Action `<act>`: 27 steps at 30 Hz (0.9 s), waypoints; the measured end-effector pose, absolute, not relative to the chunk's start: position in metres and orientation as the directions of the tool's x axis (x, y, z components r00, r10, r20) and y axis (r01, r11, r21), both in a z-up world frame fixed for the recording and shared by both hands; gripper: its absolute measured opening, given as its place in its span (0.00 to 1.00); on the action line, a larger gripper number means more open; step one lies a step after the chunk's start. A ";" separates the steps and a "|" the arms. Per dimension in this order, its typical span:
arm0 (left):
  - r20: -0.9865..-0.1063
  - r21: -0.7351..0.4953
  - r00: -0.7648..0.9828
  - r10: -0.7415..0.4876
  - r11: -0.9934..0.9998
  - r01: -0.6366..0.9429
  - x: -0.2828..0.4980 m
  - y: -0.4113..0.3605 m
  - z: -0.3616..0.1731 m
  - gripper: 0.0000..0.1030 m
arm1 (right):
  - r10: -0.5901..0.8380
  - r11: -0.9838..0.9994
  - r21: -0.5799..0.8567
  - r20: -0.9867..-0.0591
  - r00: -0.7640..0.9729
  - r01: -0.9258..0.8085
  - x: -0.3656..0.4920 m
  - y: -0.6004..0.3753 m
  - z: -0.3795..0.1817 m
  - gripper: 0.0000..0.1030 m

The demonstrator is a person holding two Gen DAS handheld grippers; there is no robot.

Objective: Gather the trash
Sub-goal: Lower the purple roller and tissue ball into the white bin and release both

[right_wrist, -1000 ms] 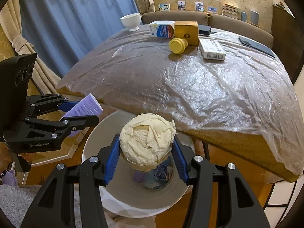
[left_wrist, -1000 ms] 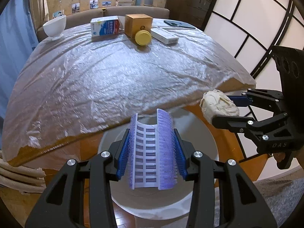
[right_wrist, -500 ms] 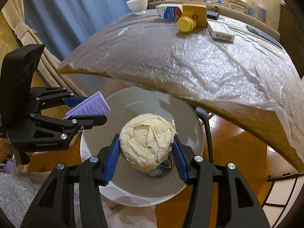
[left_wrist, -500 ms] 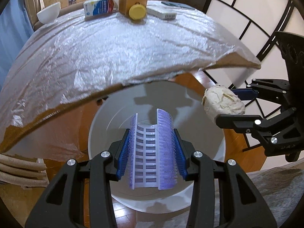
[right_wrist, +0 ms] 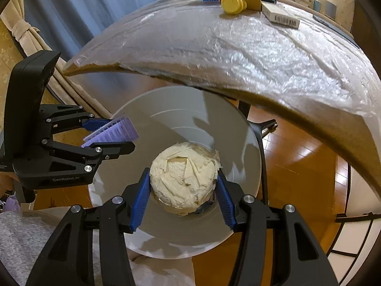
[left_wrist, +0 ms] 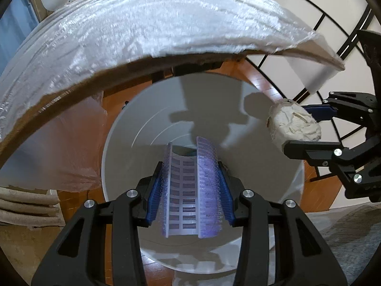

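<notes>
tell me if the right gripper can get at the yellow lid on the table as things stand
Probably not: the right gripper is shut on a paper wad over the white bin, and the yellow lid sits across the table.

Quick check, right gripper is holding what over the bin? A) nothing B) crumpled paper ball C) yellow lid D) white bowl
B: the right gripper is shut on the crumpled paper ball, blue pads pressing both its sides, above the open white bin.
</notes>
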State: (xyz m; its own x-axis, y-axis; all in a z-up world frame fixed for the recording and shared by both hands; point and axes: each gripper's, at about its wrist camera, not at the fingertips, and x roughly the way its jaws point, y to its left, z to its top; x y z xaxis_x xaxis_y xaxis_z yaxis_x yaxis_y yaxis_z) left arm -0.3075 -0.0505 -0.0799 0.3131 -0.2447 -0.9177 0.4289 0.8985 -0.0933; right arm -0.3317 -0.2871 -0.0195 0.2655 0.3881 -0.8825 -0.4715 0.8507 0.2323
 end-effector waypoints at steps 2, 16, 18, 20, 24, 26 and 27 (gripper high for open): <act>-0.922 -0.086 0.307 -0.235 0.899 0.430 -0.304 -0.051 -0.086 0.43 | 0.384 0.852 0.232 -0.886 0.260 -0.469 -0.331 -0.286 -0.025 0.50; -0.944 -0.056 0.268 -0.190 0.897 0.439 -0.279 -0.073 -0.115 0.43 | 0.351 0.868 0.222 -0.907 0.233 -0.444 -0.319 -0.291 -0.054 0.50; -0.947 -0.056 0.263 -0.187 0.897 0.438 -0.275 -0.077 -0.119 0.43 | 0.347 0.871 0.221 -0.909 0.230 -0.439 -0.318 -0.291 -0.058 0.50; -0.949 -0.054 0.257 -0.184 0.896 0.440 -0.275 -0.080 -0.122 0.43 | 0.342 0.873 0.218 -0.911 0.229 -0.437 -0.318 -0.291 -0.062 0.50; -0.951 -0.052 0.250 -0.181 0.892 0.448 -0.273 -0.084 -0.124 0.43 | 0.334 0.875 0.214 -0.916 0.222 -0.434 -0.319 -0.293 -0.065 0.50; -0.952 -0.048 0.249 -0.178 0.891 0.451 -0.270 -0.085 -0.128 0.43 | 0.330 0.876 0.211 -0.918 0.220 -0.433 -0.318 -0.294 -0.066 0.50; -0.952 -0.048 0.249 -0.177 0.891 0.451 -0.271 -0.084 -0.127 0.43 | 0.328 0.877 0.210 -0.919 0.219 -0.432 -0.317 -0.295 -0.067 0.50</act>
State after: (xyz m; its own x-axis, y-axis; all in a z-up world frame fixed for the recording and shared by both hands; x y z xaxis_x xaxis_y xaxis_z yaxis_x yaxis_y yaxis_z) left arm -0.2711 -0.0839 -0.1268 0.2487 -0.1770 -0.9523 0.4509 0.8913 -0.0479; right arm -0.3172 -0.2949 -0.0669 0.2192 0.3277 -0.9190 -0.4324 0.8770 0.2096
